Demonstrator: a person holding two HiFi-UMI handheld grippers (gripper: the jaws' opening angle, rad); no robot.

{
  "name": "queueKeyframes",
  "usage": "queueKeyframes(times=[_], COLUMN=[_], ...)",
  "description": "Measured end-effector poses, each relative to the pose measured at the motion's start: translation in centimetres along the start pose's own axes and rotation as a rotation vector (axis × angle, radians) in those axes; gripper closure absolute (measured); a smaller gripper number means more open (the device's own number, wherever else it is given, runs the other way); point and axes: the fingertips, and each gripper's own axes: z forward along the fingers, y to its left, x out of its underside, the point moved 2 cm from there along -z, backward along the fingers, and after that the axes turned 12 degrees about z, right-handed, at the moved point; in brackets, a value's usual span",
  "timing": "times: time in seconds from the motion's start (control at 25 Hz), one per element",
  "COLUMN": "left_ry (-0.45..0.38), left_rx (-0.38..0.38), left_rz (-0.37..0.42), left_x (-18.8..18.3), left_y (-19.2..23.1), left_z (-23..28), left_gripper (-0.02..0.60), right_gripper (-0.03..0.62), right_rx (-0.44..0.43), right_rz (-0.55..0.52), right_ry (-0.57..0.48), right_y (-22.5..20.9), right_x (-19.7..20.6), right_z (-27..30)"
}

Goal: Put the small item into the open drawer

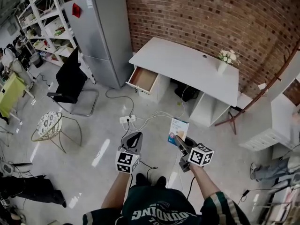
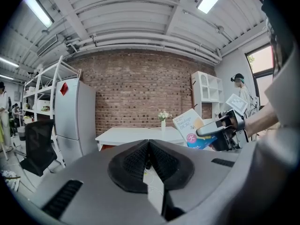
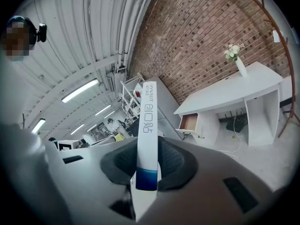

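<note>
Right tongs (image 3: 147, 165) clamped on the lower end of the small box (image 3: 149, 121), held upright in the air, well apart from the open drawer (image 1: 143, 79). Probably light, thin card (crushable, so grip near an edge). Left tongs (image 2: 149, 156) together, empty.

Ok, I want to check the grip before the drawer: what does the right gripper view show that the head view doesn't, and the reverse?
Only the right gripper view: the flat box seen edge-on, pinched between the pads of the right gripper. Only the head view: the box's printed face, the left gripper, the power strip on the floor. Both: the white desk, its open drawer, the brick wall.
</note>
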Motion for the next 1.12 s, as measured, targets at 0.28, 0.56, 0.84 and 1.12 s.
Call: queueKeyframes(times=[0.28, 0.56, 0.84, 1.12], left_ry=[-0.007, 0.000, 0.001, 0.020], left_rx=[-0.004, -0.022, -0.062, -0.079], left_rz=[-0.012, -0.030, -0.039, -0.054], left_x=[-0.3, -0.4, -0.3, 0.1], left_y=[-0.4, -0.8, -1.3, -0.7], left_z=[0.5, 1.1, 0.8, 2.0], left_gripper=[0.568, 0.568, 0.568, 0.568], right_gripper=[0.502, 0.502, 0.503, 0.503], right_rx=[-0.011, -0.002, -0.013, -0.016], right_rz=[0.000, 0.021, 0.020, 0.030], right_ry=[0.028, 0.042, 0.064, 0.083], right_y=[-0.1, -0.9, -2.0, -2.7], right_x=[-0.2, -0.4, -0.3, -0.7], right_z=[-0.2, -0.8, -1.1, -0.6])
